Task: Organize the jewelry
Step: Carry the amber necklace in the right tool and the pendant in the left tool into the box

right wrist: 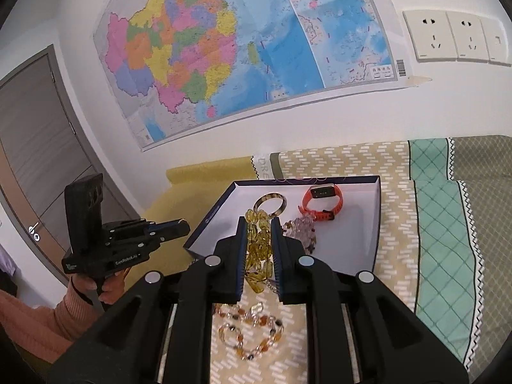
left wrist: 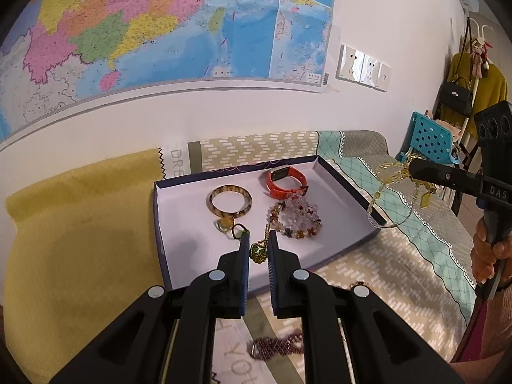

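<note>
Patterned bedding [left wrist: 400,275] in olive, teal and mustard runs beneath a large wall map [left wrist: 160,32] and a row of white sockets [right wrist: 454,36]. On it sits a shallow white-lined box [left wrist: 179,211] holding an amber bangle [left wrist: 231,204], an orange watch [left wrist: 285,181], a clear beaded bracelet [left wrist: 296,216] and a small yellow-stone ring [left wrist: 224,224].

"DAS" reads on the right tool's side, "GenRobot.AI" on the left's.

The left gripper [left wrist: 256,243] hangs over the box's near edge, jaws pinched on a green pendant [left wrist: 257,252]. The right gripper [right wrist: 259,233] is clamped on a yellow bead necklace [right wrist: 257,249], dangling by the box's right rim. A purple bracelet [left wrist: 278,345] and an amber bead strand [right wrist: 249,329] lie on the bedding outside.
</note>
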`<state>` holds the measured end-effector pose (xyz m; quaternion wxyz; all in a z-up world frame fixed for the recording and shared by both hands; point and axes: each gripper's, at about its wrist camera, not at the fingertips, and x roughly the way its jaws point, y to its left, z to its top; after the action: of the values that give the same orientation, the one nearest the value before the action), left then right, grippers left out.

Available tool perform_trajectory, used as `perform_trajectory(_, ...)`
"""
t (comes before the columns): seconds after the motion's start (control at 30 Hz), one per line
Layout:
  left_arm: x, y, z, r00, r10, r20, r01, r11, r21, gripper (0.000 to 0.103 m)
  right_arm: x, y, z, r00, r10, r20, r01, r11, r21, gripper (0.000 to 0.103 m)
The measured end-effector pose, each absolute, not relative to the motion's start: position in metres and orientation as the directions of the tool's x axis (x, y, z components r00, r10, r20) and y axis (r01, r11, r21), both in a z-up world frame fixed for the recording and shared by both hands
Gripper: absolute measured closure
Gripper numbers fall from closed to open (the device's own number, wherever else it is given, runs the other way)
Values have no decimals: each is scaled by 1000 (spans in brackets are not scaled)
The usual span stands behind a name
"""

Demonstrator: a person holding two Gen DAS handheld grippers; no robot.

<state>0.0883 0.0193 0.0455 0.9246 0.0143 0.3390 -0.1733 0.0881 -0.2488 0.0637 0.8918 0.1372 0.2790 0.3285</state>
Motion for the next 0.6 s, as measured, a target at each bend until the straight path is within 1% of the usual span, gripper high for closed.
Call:
perform_trajectory(0.2,108,17,38,698,-295,-652,312,945,-94,94,109,-238,54,615,661,-430,-499,748,437,88)
perform_trajectory(0.23,112,16,35,695,-290,-658,308,947,-93,94,113,-237,52,609,664,-433,-500,746,440,92)
perform_trajectory(0.3,118,15,31,687,-288,-667,306,947,-95,94,121,-233,48,605,660,-445,-491,749,444,92)
perform_trajectory(0.33,122,14,29,685,-283,-672,301,949,-94,94,124,-232,46,602,663,-446,-491,747,447,100)
perform_trajectory(0.37,124,13,28,681,-282,-676,299,950,-94,94,126,-230,45,600,662,-449,-490,748,448,102)
perform_trajectory(0.6,142,6,12,655,-267,-707,291,953,-90,94,140,-226,31,583,655,-481,-478,755,449,102)
